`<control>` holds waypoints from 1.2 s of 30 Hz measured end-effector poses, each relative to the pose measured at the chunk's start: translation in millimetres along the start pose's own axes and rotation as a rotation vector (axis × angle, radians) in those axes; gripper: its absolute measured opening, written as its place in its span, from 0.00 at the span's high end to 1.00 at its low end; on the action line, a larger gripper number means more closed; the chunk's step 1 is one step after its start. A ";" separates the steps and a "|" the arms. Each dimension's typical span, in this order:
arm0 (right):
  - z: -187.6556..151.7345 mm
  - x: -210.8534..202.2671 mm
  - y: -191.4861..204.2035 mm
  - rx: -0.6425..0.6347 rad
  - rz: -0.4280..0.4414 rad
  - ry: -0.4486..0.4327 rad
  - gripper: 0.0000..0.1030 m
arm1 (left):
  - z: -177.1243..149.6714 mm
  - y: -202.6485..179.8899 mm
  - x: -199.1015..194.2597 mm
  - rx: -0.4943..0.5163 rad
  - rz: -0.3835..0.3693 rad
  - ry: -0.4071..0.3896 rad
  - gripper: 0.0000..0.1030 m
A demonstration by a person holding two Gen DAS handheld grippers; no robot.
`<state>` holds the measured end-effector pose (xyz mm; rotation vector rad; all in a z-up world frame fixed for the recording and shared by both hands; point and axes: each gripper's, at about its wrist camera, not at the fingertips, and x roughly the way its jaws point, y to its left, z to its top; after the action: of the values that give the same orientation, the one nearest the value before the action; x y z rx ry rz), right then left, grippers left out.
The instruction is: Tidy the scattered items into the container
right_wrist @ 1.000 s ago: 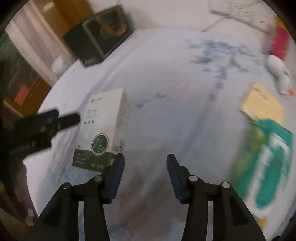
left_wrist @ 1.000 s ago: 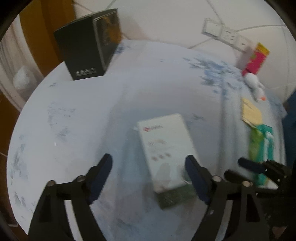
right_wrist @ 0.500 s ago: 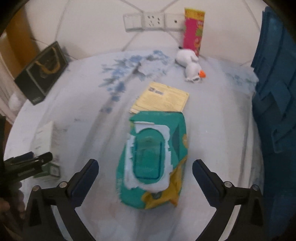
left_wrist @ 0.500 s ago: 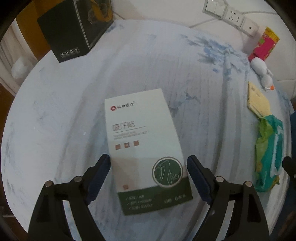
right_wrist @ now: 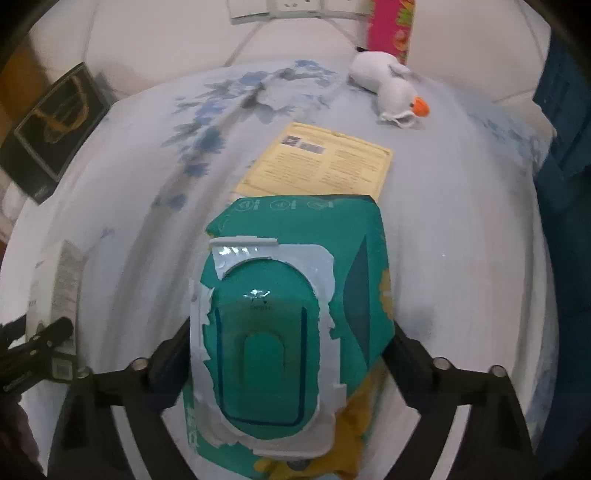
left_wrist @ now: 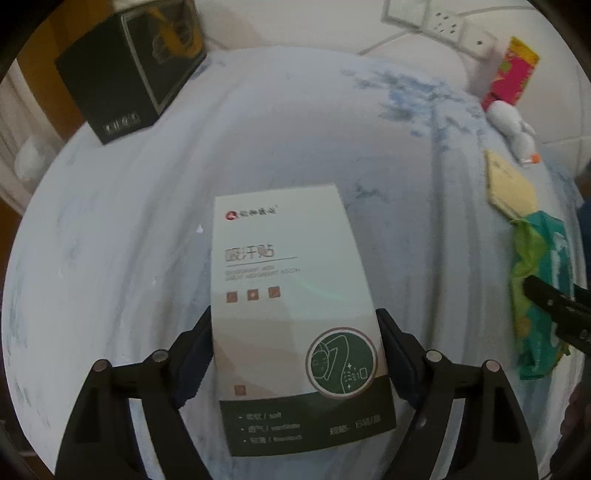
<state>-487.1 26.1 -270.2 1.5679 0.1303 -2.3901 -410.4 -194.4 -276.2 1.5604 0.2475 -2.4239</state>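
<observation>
A white and green box (left_wrist: 291, 314) lies on the pale blue cloth; my left gripper (left_wrist: 295, 343) has a finger against each long side of it. A green wet-wipes pack (right_wrist: 291, 314) with a white-rimmed lid lies between the fingers of my right gripper (right_wrist: 288, 350), which touch its sides. The wipes pack also shows at the right in the left wrist view (left_wrist: 543, 295), and the box at the left in the right wrist view (right_wrist: 55, 295). A blue container (right_wrist: 565, 147) stands at the right edge.
A yellow leaflet (right_wrist: 325, 166) lies beyond the wipes pack. A white plush duck (right_wrist: 391, 88) and a pink packet (right_wrist: 391, 29) sit at the back by the wall sockets (right_wrist: 291, 5). A black box (left_wrist: 129, 70) stands at the back left.
Both grippers moved forward and down over their items. The left fingers came in against the box's sides, the right fingers against the wipes pack, which was half a second ago between wide-open fingers.
</observation>
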 end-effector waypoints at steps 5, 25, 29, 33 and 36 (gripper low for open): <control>-9.2 -40.1 12.9 -0.016 0.010 -0.066 0.14 | -2.4 -0.2 -44.2 0.026 -0.034 -0.086 0.23; -88.3 -173.1 35.1 0.058 -0.041 -0.185 0.15 | -33.6 33.6 -103.6 0.098 -0.156 -0.096 0.04; -101.1 -146.3 33.9 0.073 -0.017 -0.116 0.15 | -52.6 24.3 -96.5 0.143 -0.205 -0.005 0.04; -116.5 -135.5 33.2 0.068 -0.012 -0.072 0.15 | -84.1 29.8 -100.9 0.144 -0.205 0.035 0.04; -127.6 -130.6 31.4 0.062 -0.008 -0.055 0.15 | -97.9 41.0 -97.1 0.096 -0.168 0.049 0.04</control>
<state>-316.7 48.7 -200.9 1.5287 0.0517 -2.4632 -274.7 -195.6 -228.5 1.7049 0.2860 -2.5616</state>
